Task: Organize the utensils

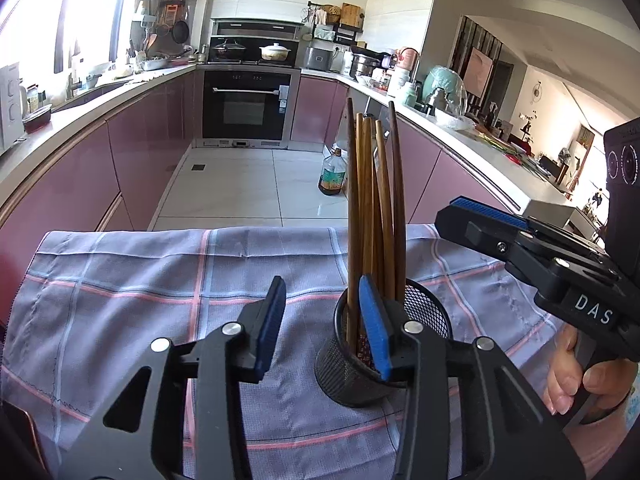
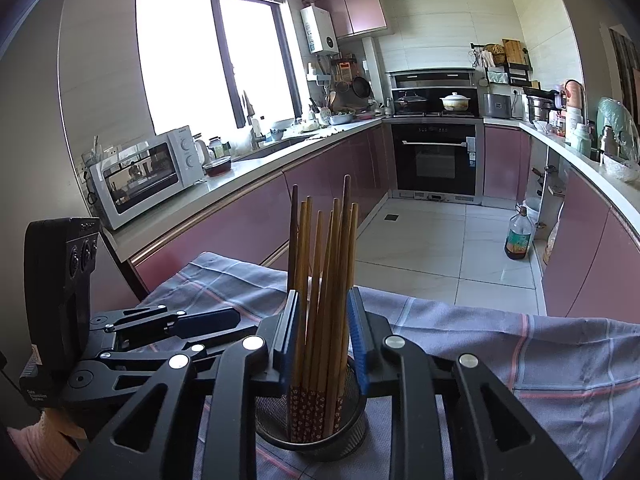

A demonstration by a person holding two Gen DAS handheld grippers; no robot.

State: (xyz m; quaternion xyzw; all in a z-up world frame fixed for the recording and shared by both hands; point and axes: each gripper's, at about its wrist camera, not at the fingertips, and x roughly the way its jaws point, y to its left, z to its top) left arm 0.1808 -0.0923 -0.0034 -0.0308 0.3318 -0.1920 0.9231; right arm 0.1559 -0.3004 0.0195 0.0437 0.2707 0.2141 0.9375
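A black mesh cup [image 1: 360, 368] stands upright on a checked cloth [image 1: 140, 280] and holds several wooden chopsticks [image 1: 374, 208], tips up. My left gripper [image 1: 324, 328] is open, its right pad at the cup's near rim, its left pad over bare cloth. In the right wrist view my right gripper [image 2: 325, 344] has its two blue pads on either side of the chopstick bundle [image 2: 324, 300] above the cup [image 2: 312, 432]. The pads look close to the bundle; whether they press on it is unclear.
The cloth covers a table whose far edge drops to the tiled kitchen floor. An oil bottle [image 1: 333, 174] stands on the floor. Pink cabinets and cluttered counters run along both sides. A white microwave [image 2: 148, 172] sits on the left counter.
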